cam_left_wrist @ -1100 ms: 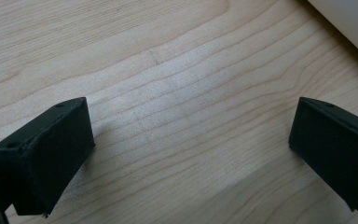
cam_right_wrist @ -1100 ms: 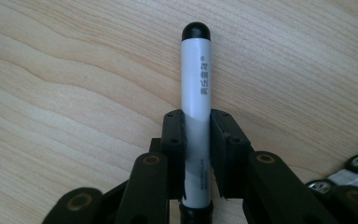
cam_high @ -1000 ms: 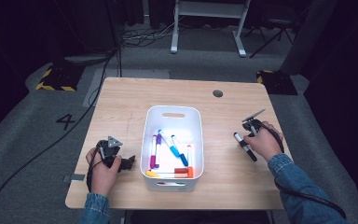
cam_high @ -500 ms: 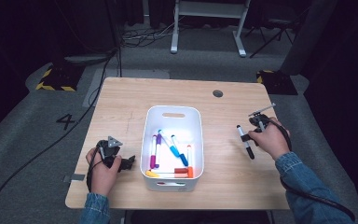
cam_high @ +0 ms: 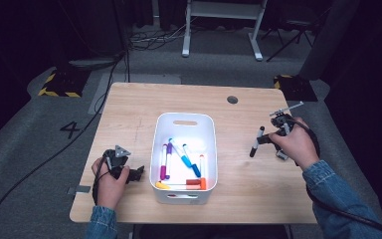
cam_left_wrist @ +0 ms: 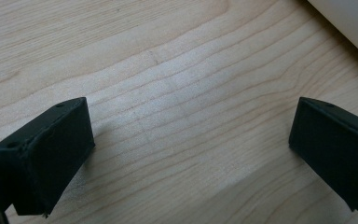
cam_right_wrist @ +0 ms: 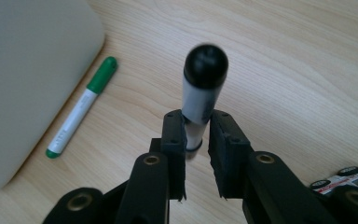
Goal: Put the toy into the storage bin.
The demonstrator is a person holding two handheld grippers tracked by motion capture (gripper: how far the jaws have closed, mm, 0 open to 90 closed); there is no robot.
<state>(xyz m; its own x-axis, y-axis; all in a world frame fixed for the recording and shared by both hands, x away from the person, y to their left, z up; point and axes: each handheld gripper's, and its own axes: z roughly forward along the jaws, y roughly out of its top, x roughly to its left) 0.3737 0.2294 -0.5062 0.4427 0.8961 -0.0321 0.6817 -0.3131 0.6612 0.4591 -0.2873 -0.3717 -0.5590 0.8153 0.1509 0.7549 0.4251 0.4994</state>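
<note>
My right gripper (cam_right_wrist: pixel 196 126) is shut on a white marker with a black cap (cam_right_wrist: pixel 205 88), which sticks out ahead of the jaws. In the high view that black marker (cam_high: pixel 257 142) hangs tilted above the right part of the table, held by the right gripper (cam_high: pixel 267 140). A white bin (cam_high: pixel 185 120) in the middle of the table holds several coloured markers (cam_high: pixel 181 159). A green-capped marker (cam_right_wrist: pixel 81 107) lies on the wood beside the bin's wall (cam_right_wrist: pixel 28 70). My left gripper (cam_high: pixel 137 173) rests on the table left of the bin, its jaws open over bare wood (cam_left_wrist: pixel 191 149).
A small white toy car (cam_right_wrist: pixel 340 182) lies on the table close to the right gripper. The wooden table (cam_high: pixel 129 114) has a round cable hole (cam_high: pixel 232 99) at the back right. The bin's corner (cam_left_wrist: pixel 349 23) is just beyond the left jaws.
The right hand has lifted the black marker off the table and higher above it. The left hand and its gripper have stayed put.
</note>
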